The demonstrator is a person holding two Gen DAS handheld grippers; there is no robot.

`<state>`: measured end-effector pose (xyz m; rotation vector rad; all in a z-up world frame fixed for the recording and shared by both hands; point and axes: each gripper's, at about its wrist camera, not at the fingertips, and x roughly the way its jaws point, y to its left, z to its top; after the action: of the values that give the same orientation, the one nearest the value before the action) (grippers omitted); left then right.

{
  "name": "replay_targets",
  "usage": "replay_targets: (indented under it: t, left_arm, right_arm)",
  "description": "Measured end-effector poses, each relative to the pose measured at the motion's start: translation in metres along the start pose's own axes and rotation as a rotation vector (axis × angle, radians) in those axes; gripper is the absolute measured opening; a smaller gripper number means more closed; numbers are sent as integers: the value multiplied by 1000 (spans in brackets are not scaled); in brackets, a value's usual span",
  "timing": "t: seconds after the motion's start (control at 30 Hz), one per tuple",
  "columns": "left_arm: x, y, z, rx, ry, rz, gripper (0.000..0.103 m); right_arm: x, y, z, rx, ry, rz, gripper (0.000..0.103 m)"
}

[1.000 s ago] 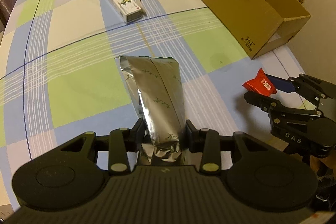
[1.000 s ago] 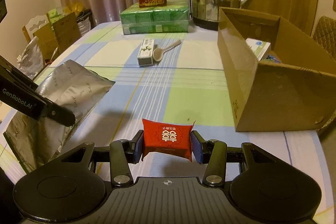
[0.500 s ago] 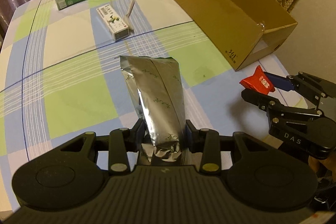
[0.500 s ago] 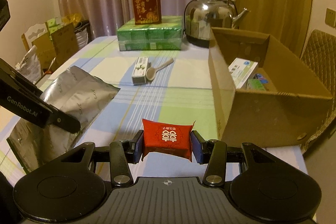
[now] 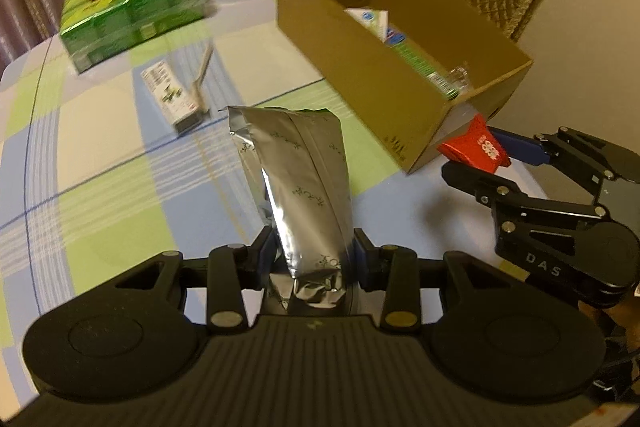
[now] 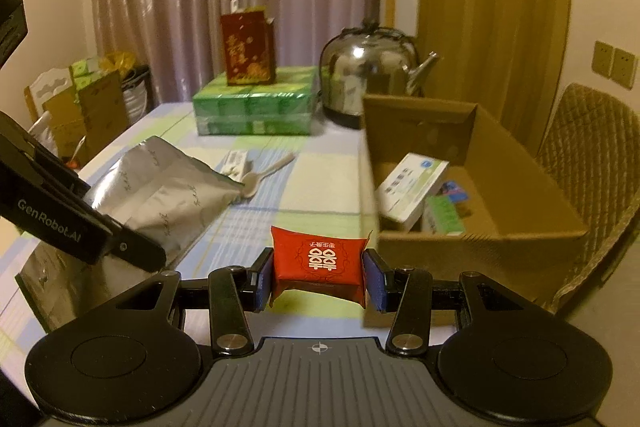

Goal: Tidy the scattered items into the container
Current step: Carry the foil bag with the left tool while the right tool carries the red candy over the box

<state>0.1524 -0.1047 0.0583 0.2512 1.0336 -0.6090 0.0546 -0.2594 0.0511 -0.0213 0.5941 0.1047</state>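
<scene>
Silver foil pouch [image 5: 296,183] pinched at crumpled lower end in left gripper [image 5: 314,259], pads pressed on both sides; pouch clear of checked tablecloth [image 5: 100,195], sticking out fwd along fingers. Gripper angled steeply down over table. Red packet [image 6: 320,261] clamped flat betw. blue pads of right gripper [image 6: 318,273], printed face up, held above table edge just short of cardboard box [image 6: 472,251]. Right gripper tilted shallowly down, nose toward box's near wall; seen from left wrist view at R, beside box corner. Box open-topped, w/ white carton [image 6: 412,187] and green pack [image 6: 444,215] inside. On cloth beyond: small white box [image 5: 172,99] touching spoon [image 5: 200,77]. Far end: green bundle [image 6: 256,103], red carton [image 6: 248,45] on top, steel kettle [image 6: 372,69].
</scene>
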Motion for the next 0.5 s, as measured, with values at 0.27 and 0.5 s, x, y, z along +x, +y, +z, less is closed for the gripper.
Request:
replay_targets:
  t: [0.27, 0.5]
  left_arm:
    - [4, -31, 40, 63, -25, -30, 34]
    - [10, -61, 83, 117, -45, -57, 34]
  right_arm:
    - [0, -34, 19, 9, -40, -53, 44]
    - [7, -70, 35, 13, -64, -106, 44]
